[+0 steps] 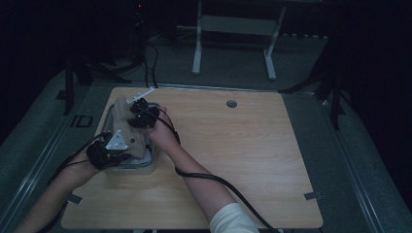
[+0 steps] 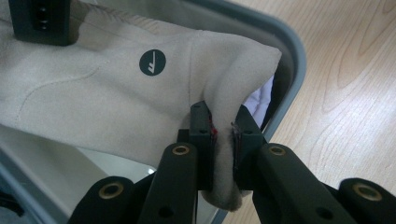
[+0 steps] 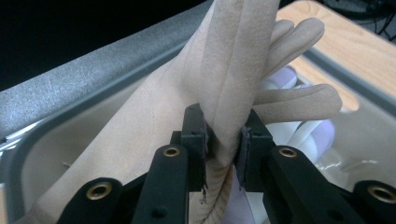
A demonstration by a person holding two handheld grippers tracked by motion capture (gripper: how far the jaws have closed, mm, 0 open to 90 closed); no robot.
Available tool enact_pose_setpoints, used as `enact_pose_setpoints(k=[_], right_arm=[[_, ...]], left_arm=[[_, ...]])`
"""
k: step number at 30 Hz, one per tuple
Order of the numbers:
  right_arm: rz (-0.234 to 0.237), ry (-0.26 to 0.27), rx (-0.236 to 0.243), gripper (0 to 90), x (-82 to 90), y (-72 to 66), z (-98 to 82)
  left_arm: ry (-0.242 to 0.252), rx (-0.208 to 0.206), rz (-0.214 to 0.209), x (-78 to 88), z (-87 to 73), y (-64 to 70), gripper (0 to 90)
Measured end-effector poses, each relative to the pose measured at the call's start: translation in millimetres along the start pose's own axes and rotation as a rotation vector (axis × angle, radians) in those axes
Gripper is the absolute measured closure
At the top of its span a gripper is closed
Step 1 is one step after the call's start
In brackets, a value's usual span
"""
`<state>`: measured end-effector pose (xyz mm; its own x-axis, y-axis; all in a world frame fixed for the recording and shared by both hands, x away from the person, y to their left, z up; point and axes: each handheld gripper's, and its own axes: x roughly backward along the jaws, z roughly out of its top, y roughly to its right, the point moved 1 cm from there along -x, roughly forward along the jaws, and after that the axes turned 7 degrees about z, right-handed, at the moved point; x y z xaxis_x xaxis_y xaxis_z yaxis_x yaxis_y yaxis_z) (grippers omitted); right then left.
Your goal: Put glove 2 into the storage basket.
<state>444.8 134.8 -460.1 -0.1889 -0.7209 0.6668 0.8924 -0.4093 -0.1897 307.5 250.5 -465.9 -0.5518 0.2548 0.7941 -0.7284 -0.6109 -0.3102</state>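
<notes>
We count one beige glove (image 2: 93, 93), one grey-rimmed clear bin (image 1: 151, 160) and two grippers. The glove, marked with a dark round badge (image 2: 152, 62), hangs stretched over the bin at the left side of the wooden table (image 1: 243, 145). White and pale lilac items (image 3: 299, 133) lie inside the bin beneath it; what they are we cannot tell. The left gripper (image 2: 223, 133) is clenched on the glove's cuff end, fabric bunched between its jaws above the bin's rim. The right gripper (image 3: 223, 140) is clamped on a thick fold of the glove near its fingers (image 3: 299, 100), which splay beyond the jaws.
</notes>
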Motion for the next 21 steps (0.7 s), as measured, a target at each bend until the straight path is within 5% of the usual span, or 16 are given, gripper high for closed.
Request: enact_pose_setpoints(k=[12, 21], right_arm=[[0.021, -0.06, -0.06, 73.7, -19.9, 21.7, -20.1], [0.004, -0.061, -0.043, 47.1, -7.4, 24.5, -17.1]], left_arm=[[-0.012, 0.036, -0.042, -21.4, -4.7, -0.7, 81.3], [0.004, 0.079, -0.053, -21.0, -8.1, -2.1, 74.2]])
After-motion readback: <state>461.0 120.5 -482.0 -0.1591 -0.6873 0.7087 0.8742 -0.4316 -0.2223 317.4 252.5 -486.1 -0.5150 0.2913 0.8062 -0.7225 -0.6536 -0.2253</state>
